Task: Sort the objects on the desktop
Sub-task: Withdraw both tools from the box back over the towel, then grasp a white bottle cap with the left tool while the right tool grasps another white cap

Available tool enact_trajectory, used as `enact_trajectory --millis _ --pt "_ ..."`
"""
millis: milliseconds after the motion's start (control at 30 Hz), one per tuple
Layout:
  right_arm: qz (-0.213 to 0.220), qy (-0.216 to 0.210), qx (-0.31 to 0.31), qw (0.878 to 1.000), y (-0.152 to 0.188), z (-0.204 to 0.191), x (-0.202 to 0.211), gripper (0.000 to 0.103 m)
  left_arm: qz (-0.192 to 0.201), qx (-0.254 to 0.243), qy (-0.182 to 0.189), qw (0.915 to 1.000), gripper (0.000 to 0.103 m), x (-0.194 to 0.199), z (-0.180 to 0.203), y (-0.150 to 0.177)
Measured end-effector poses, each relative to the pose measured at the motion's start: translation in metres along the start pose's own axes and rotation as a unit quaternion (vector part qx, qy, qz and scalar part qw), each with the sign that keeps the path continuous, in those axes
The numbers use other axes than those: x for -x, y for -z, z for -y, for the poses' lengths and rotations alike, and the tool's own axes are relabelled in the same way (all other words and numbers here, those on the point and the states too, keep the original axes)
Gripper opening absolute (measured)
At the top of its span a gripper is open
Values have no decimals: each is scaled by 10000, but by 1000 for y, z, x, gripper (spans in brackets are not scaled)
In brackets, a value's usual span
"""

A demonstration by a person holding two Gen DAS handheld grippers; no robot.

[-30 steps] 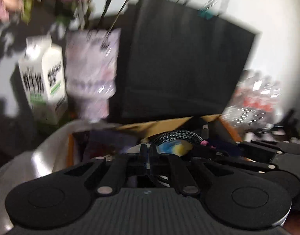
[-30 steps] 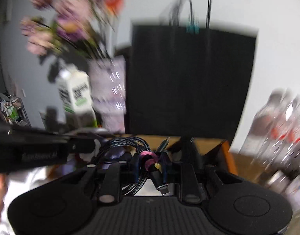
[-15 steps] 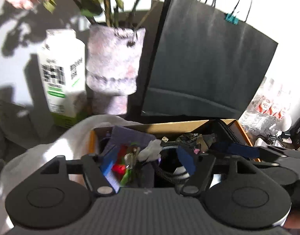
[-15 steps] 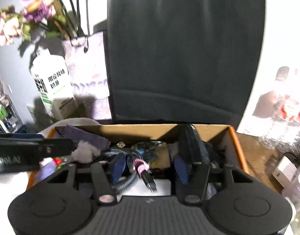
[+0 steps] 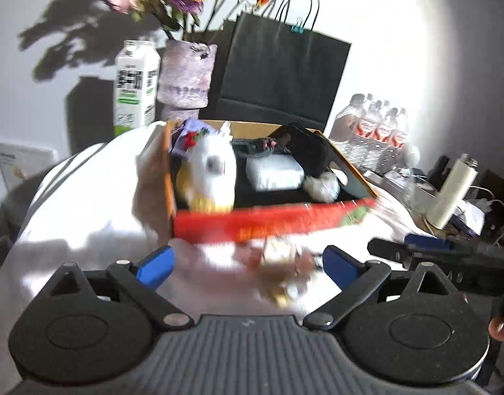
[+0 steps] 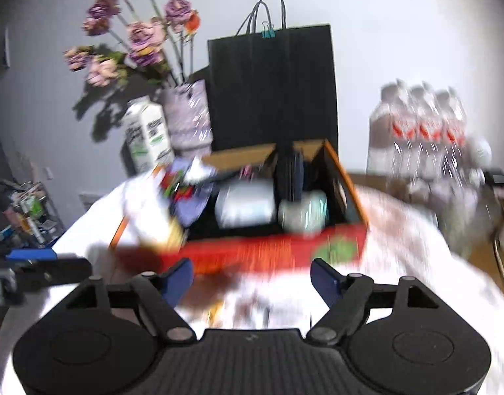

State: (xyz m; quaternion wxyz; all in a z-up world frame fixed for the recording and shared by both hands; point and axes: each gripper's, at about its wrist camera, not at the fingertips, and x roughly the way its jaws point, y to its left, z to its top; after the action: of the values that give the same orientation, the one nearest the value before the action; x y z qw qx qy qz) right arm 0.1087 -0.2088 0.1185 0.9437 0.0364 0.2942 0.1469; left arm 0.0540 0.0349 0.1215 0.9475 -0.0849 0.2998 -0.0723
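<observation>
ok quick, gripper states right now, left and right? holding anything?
Left gripper: jaws opening wide, nothing gripped; blurred small items lie on the white cloth between the fingers.
Right gripper: jaws opening, nothing gripped, short of the red box.

An open red-fronted cardboard box [image 5: 271, 222] sits on a white-clothed table [image 5: 87, 204]. Behind it stands a black paper carrier bag [image 5: 281, 75], with a pale flower vase [image 5: 186, 75] and a white milk carton [image 5: 135, 89] to its left and a pack of clear plastic bottles [image 5: 373, 128] to its right.
</observation>
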Motion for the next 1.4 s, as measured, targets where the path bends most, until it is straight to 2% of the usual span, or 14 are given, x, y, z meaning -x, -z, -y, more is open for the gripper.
enact_trajectory --millis 100,233,300,433,633,867,1400 --pt "-53 -4 56 10000 48 -2 34 85 74 126 -141 9998 99 35 7 36" --pt "-183 4 348 9992 97 -11 65 85 64 367 -162 9992 99 81 17 64" --pt "-145 28 239 9996 112 -12 83 86 198 163 -266 9993 100 101 27 72" --pt "58 -276 97 9996 132 -16 113 87 358 -321 -603 9970 101 121 49 87" --pt "293 -151 344 9989 140 -19 138 88 3 -316 -636 9975 101 102 59 109" --pt "115 -23 168 9998 145 -11 123 88 -164 -528 -757 9956 101 81 62 118" --pt "-166 46 244 9996 142 -12 89 88 -508 -219 -782 9954 101 37 32 117"
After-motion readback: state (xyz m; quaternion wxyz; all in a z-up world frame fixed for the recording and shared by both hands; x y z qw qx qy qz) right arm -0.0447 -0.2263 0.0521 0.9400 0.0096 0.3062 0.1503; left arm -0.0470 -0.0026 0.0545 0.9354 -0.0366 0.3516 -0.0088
